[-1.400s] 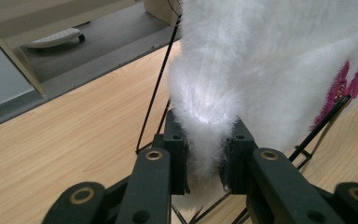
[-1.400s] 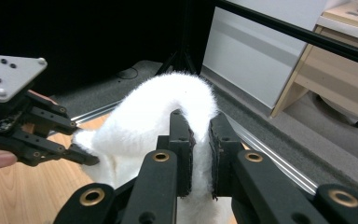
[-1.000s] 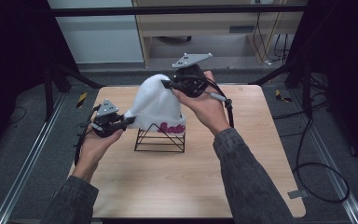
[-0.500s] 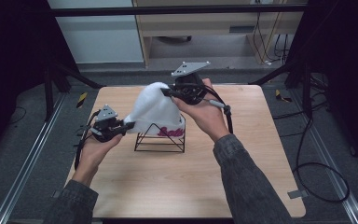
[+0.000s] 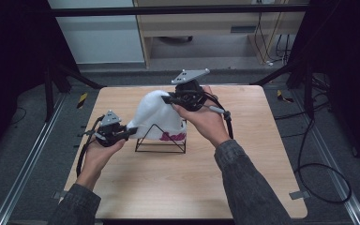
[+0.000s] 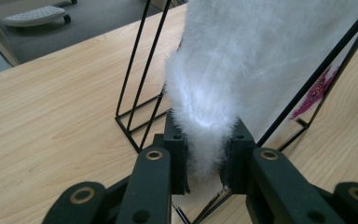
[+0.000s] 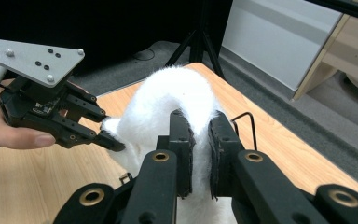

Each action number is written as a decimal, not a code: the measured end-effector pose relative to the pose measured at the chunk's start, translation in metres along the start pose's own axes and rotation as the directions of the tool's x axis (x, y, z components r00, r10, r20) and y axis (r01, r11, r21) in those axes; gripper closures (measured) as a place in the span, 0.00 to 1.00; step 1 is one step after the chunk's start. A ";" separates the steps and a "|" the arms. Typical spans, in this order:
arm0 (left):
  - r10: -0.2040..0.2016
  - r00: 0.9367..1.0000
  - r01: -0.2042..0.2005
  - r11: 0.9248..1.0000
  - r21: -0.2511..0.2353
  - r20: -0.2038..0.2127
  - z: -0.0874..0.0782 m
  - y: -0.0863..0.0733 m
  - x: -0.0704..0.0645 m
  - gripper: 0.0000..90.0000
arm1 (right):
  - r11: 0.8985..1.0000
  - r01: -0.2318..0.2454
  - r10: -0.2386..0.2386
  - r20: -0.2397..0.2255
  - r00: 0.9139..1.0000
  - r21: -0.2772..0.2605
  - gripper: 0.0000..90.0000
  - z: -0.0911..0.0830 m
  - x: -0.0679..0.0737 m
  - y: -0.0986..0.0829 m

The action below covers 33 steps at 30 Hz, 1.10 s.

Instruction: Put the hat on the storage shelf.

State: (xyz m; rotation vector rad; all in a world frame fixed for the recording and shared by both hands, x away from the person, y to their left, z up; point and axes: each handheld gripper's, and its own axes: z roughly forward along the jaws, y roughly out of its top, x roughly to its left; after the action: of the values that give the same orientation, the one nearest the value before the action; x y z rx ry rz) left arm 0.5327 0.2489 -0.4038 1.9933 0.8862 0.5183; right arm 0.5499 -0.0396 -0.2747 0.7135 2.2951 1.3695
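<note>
- The white fluffy hat (image 5: 157,115) is draped over the black wire stand (image 5: 161,140) near the middle of the bench (image 5: 168,187); its pink lettering shows low on the near side, behind the stand's front triangle.
- The left gripper (image 5: 127,133) is clamped on the hat's lower left edge; in the left gripper view the fur is bunched between the two jaws, just beside the stand's wires.
- The right gripper (image 5: 168,99) is clamped on the hat's top, jaws pressed into the pile as the right gripper view shows; the left gripper (image 7: 112,140) shows there too, biting the far edge.
- The step in hand looks to be seating or lifting the hat on the stand; I cannot tell which from this moment.
- To do it well, move both grippers together so the fabric stays evenly stretched; a lone pull could tip the light stand.
- Keep the left jaws clear of the wires; snagging one would drag the stand along the bench.
- Hold the grip deep in the fabric, not just on loose fur; the pile may slip.
</note>
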 end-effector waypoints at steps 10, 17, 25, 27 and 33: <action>-0.013 1.000 0.013 1.000 0.020 0.004 0.006 -0.010 0.002 0.83 | 1.000 -0.009 0.009 -0.011 1.000 0.026 0.91 0.006 0.001 -0.008; -0.021 1.000 0.020 0.999 0.048 0.015 0.010 -0.015 0.004 0.82 | 0.999 -0.005 0.006 -0.020 1.000 0.039 0.91 0.012 0.006 -0.012; -0.013 1.000 0.012 0.997 0.080 0.022 0.016 -0.022 0.005 0.82 | 0.998 -0.006 0.008 -0.025 1.000 0.062 0.91 0.020 0.011 -0.015; -0.020 1.000 0.018 0.996 0.084 0.023 0.017 -0.024 0.005 0.82 | 0.997 -0.009 0.011 -0.026 1.000 0.072 0.91 0.022 0.010 -0.017; -0.034 0.999 0.032 0.995 0.090 0.025 0.019 -0.028 0.007 0.80 | 0.996 -0.009 0.012 -0.029 1.000 0.086 0.91 0.023 0.011 -0.018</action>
State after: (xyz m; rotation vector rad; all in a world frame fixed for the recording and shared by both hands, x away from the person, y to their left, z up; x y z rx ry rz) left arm 0.5386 0.2536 -0.4375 2.0578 0.9387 0.4389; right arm 0.5495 -0.0240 -0.3020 0.7376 2.3890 1.3011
